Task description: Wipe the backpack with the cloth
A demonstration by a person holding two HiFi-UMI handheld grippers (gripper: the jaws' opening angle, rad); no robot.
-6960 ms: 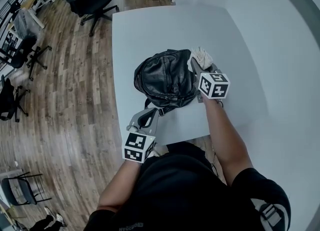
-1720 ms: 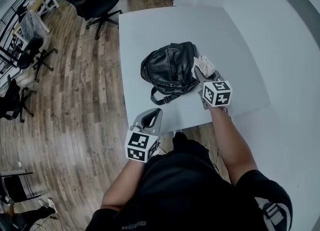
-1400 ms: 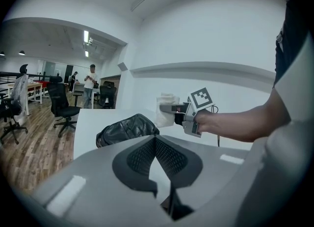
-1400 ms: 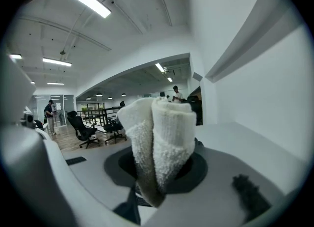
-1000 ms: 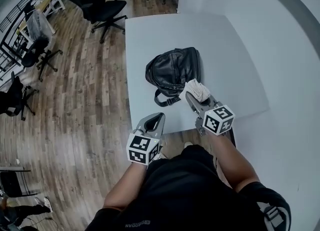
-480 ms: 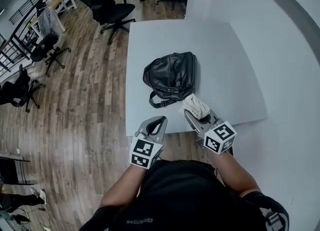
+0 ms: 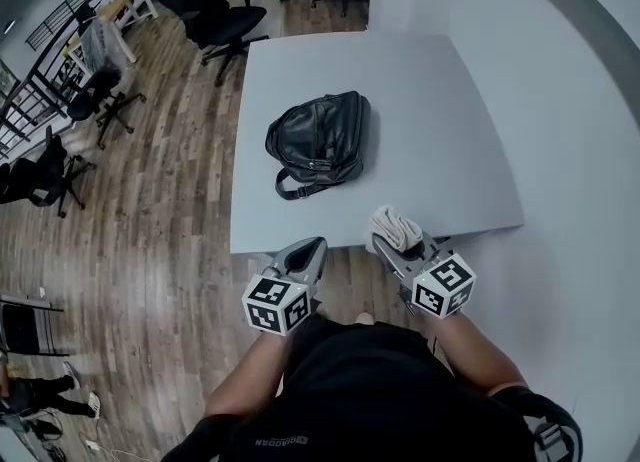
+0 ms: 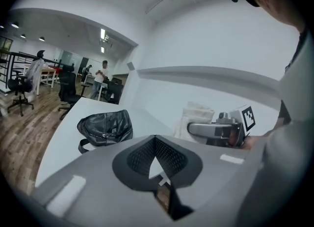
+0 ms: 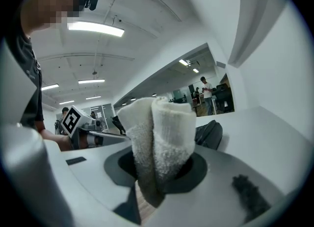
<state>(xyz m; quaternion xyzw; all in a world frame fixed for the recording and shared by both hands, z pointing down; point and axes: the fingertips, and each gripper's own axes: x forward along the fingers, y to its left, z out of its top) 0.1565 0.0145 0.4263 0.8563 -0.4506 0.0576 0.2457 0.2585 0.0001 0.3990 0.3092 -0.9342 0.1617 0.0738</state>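
A black leather backpack (image 7: 318,140) lies on the white table (image 7: 420,90), left of its middle, strap toward the near edge. My right gripper (image 7: 386,242) hangs over the table's near edge, shut on a folded off-white cloth (image 7: 396,226), well apart from the bag. In the right gripper view the cloth (image 9: 159,127) stands up between the jaws, with the backpack (image 9: 209,133) behind it. My left gripper (image 7: 309,249) is shut and holds nothing, just off the near edge. In the left gripper view the backpack (image 8: 105,127) lies ahead to the left and the cloth (image 8: 198,116) to the right.
Wooden floor (image 7: 150,210) runs along the table's left side. Black office chairs (image 7: 215,5) stand beyond its far left corner. A pale wall (image 7: 570,100) closes the right side. People stand far off in the room (image 8: 102,73).
The right gripper with the cloth has come off the backpack and drawn back to the near table edge. The view has backed away from the table. The left gripper stays shut.
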